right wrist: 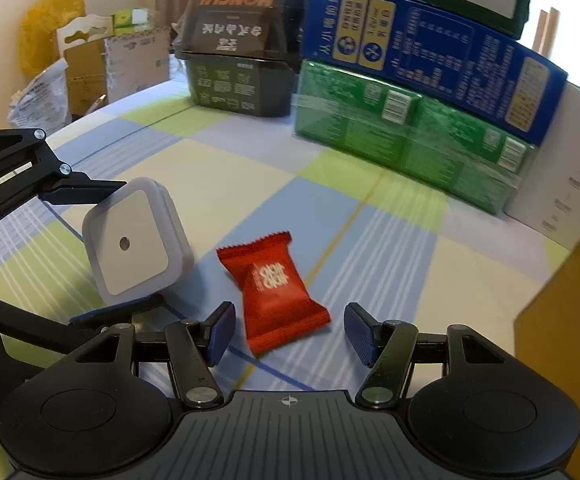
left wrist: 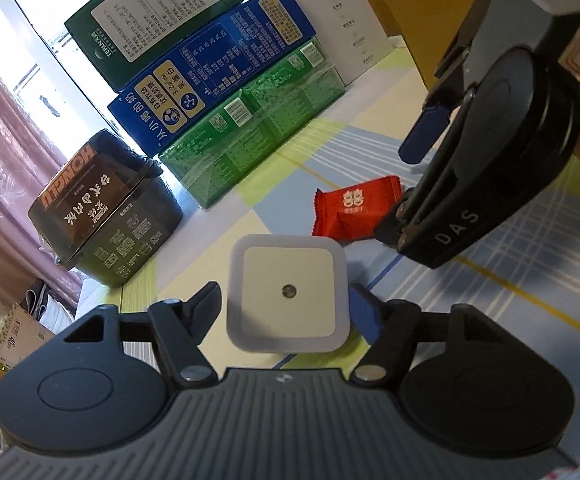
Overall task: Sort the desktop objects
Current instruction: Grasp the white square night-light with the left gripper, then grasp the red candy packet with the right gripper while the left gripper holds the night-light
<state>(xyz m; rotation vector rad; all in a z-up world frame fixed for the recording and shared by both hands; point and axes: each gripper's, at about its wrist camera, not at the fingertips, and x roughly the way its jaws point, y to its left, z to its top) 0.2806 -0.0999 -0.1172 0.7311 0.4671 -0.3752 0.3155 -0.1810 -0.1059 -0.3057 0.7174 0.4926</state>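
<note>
Left wrist view: the left gripper [left wrist: 286, 308] has its two fingers on either side of a white square night light [left wrist: 288, 292], the dark pad touching its left edge and the blue pad against its right edge, so the jaws are clamped on it. The light has a pale grey rim and a small round sensor in the middle of its face. Just beyond it on the checked tablecloth [left wrist: 509, 280] lies a red candy packet [left wrist: 355, 210], and the right gripper [left wrist: 405, 196] reaches down from the upper right with one dark fingertip at the packet's right edge.

In the right wrist view the right gripper [right wrist: 290, 330] holds its blue pads apart on either side of the lower half of the candy packet [right wrist: 276, 286]. There is a clear gap between each pad and the wrapper, so nothing is pinched. The packet lies flat on the cloth (slightly blurred here). To the left, the night light [right wrist: 136, 242] sits tilted between the left gripper's [right wrist: 122, 248] fingers, one above it and one below.

At the far side of the table stand a black food tub [left wrist: 102, 216] and, beside it, a stack of boxes: a green box [left wrist: 250, 136] at the bottom, a blue box [left wrist: 214, 68] on it, and a dark green box [left wrist: 154, 20] on top. A white card [left wrist: 349, 24] leans next to the stack.
</note>
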